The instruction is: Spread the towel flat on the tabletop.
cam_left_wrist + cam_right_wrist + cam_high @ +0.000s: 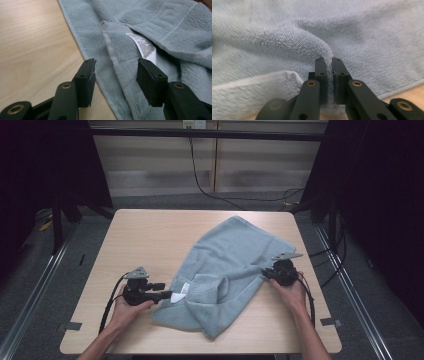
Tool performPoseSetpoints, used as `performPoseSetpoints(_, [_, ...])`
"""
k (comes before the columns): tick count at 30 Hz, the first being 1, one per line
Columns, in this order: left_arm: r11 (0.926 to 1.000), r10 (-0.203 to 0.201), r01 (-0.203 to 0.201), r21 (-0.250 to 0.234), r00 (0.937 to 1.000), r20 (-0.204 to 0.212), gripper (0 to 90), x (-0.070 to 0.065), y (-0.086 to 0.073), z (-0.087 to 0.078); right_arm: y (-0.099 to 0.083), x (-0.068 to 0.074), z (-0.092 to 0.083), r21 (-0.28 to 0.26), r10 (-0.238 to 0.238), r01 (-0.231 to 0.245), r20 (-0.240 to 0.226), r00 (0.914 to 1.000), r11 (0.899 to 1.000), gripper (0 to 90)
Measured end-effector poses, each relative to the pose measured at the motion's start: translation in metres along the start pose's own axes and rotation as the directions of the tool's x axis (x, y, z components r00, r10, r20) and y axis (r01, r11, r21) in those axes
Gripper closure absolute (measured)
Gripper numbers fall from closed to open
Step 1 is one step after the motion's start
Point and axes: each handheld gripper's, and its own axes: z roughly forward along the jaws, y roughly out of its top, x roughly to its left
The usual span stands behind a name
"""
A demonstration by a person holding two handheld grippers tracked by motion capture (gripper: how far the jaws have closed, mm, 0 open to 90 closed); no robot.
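Right tool (329, 75) is clamped on a raised pinch of the grey-blue towel (235, 265) at its right edge, anchoring it. Our left tool (115, 75) is part open, straddling the hem by the care label (146, 47), gripping nothing yet. Towel lies crumpled across the counter (145, 235), likely for spreading.

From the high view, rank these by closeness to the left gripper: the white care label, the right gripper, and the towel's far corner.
1. White care label: just beyond the left gripper, at the near edge of the towel.
2. Right gripper: across the towel, at its right edge.
3. Towel's far corner: toward the table's back edge.
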Motion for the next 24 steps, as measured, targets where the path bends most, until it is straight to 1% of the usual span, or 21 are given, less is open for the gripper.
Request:
performPoseSetpoints(1, [0.9999,0.012,-0.012,-0.005,0.9999,0.012,48.9,-0.001,0.004,0.002,0.002,0.001,-0.004,-0.015,0.004,-0.004,-0.003,1.0,1.0,82.7])
performPoseSetpoints(3, [0.9993,0.011,-0.01,-0.036,0.9996,0.025,49.8,-0.004,0.01,0.007,0.007,0.007,-0.016,-0.067,0.006,-0.009,-0.044,0.999,0.998,80.0])
performPoseSetpoints(4, [0.9996,0.02,-0.019,-0.019,0.9995,0.026,50.8,-0.005,0.013,0.011,0.009,0.012,-0.021,-0.094,0.006,-0.012,-0.066,0.9978,0.996,77.6])
performPoseSetpoints(5, [0.9994,0.035,-0.035,0.0,0.9993,0.01,50.3,-0.007,0.014,0.015,0.01,0.019,-0.026,-0.11,0.006,-0.018,-0.104,0.9946,0.994,75.2])
performPoseSetpoints(6, [0.999,0.045,-0.045,0.008,0.999,-0.002,50.0,-0.008,0.014,0.02,0.011,0.027,-0.03,-0.123,0.003,-0.021,-0.148,0.989,0.992,71.0])
performPoseSetpoints(7, [0.9988,0.044,-0.044,0.022,0.999,-0.003,49.6,-0.008,0.014,0.025,0.012,0.036,-0.032,-0.127,-0.017,-0.006,-0.176,0.9843,0.992,70.2])
performPoseSetpoints(8, [0.999,0.033,-0.033,0.029,0.9994,-0.008,47.7,-0.008,0.014,0.028,0.012,0.047,-0.033,-0.13,-0.043,0.017,-0.199,0.979,0.991,67.6])
performPoseSetpoints(9, [0.9989,0.027,-0.027,0.038,0.9996,-0.004,45.9,-0.008,0.014,0.03,0.012,0.055,-0.034,-0.13,-0.062,0.035,-0.207,0.9763,0.991,64.7])
performPoseSetpoints(10, [0.9984,0.04,-0.04,0.039,0.9992,0.005,48.5,-0.008,0.013,0.031,0.013,0.067,-0.035,-0.137,-0.088,0.058,-0.226,0.9702,0.989,62.8])
performPoseSetpoints(11, [0.9974,0.057,-0.057,0.043,0.9983,-0.002,53.0,-0.009,0.014,0.03,0.014,0.076,-0.035,-0.143,-0.101,0.067,-0.249,0.9631,0.987,61.1])
performPoseSetpoints(12, [0.9972,0.061,-0.061,0.042,0.9981,0.005,59.7,-0.01,0.013,0.03,0.015,0.084,-0.035,-0.145,-0.117,0.08,-0.269,0.9562,0.986,58.7])
performPoseSetpoints(13, [0.9968,0.063,-0.064,0.047,0.9978,0.02,68.4,-0.01,0.013,0.031,0.018,0.093,-0.034,-0.147,-0.13,0.09,-0.286,0.9493,0.985,56.0])
performPoseSetpoints(15, [0.9943,0.085,-0.087,0.062,0.9961,0.024,79.8,-0.012,0.012,0.032,0.023,0.109,-0.031,-0.145,-0.156,0.114,-0.327,0.9322,0.983,51.4])
performPoseSetpoints(16, [0.9939,0.084,-0.087,0.068,0.9957,0.039,82.2,-0.013,0.011,0.032,0.026,0.116,-0.029,-0.151,-0.165,0.119,-0.343,0.9247,0.981,49.0])
performPoseSetpoints(18, [0.9949,0.075,-0.08,0.062,0.9948,0.068,84.0,-0.017,0.01,0.031,0.032,0.129,-0.026,-0.163,-0.176,0.122,-0.375,0.91,0.979,44.8])
performPoseSetpoints(19, [0.9953,0.073,-0.077,0.059,0.9945,0.075,84.5,-0.02,0.009,0.03,0.035,0.135,-0.026,-0.168,-0.182,0.127,-0.375,0.9088,0.978,43.6])
performPoseSetpoints(20, [0.9946,0.08,-0.085,0.059,0.9941,0.074,84.8,-0.024,0.009,0.028,0.038,0.14,-0.026,-0.173,-0.191,0.133,-0.383,0.9039,0.976,43.0])
performPoseSetpoints(21, [0.9951,0.079,-0.083,0.054,0.994,0.076,85.0,-0.027,0.009,0.027,0.041,0.146,-0.026,-0.18,-0.187,0.122,-0.409,0.8933,0.976,42.5])
performPoseSetpoints(22, [0.995,0.081,-0.086,0.051,0.9926,0.091,85.2,-0.03,0.009,0.024,0.042,0.15,-0.025,-0.18,-0.181,0.113,-0.428,0.8855,0.977,42.2])
performPoseSetpoints(23, [0.994,0.094,-0.099,0.047,0.9913,0.092,85.4,-0.034,0.008,0.022,0.043,0.155,-0.026,-0.175,-0.191,0.126,-0.432,0.8816,0.976,41.7])
performPoseSetpoints(24, [0.9941,0.096,-0.1,0.04,0.9913,0.09,85.5,-0.037,0.008,0.019,0.043,0.161,-0.027,-0.18,-0.214,0.149,-0.425,0.8799,0.972,41.7])
